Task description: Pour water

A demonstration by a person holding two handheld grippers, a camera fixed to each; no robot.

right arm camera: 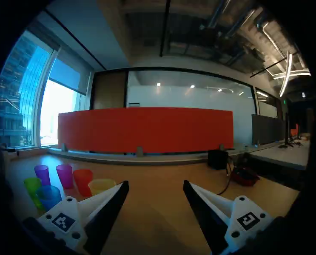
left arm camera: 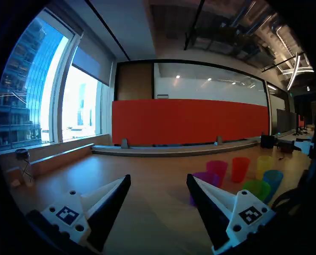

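Observation:
Several coloured plastic cups stand grouped on a wooden table (left arm camera: 158, 212). In the left gripper view they sit to the right: a purple cup (left arm camera: 205, 179) just beyond the right finger, a magenta cup (left arm camera: 217, 169), an orange cup (left arm camera: 240, 168), a yellow cup (left arm camera: 264, 166), a blue cup (left arm camera: 273, 179) and a green cup (left arm camera: 256, 188). My left gripper (left arm camera: 158, 182) is open and holds nothing. In the right gripper view the same cluster lies at the left: purple cup (right arm camera: 42, 174), magenta cup (right arm camera: 65, 175), orange cup (right arm camera: 83, 181), yellow cup (right arm camera: 101, 186), green cup (right arm camera: 32, 188), blue cup (right arm camera: 49, 196). My right gripper (right arm camera: 155, 187) is open and empty.
A long red partition (left arm camera: 187, 121) runs along the table's far edge. Large windows (left arm camera: 30, 102) are on the left. A black box (right arm camera: 217, 159), cables and a red-and-black object (right arm camera: 245, 175) lie at the right of the table. A small dark stand (left arm camera: 24, 163) sits at the far left.

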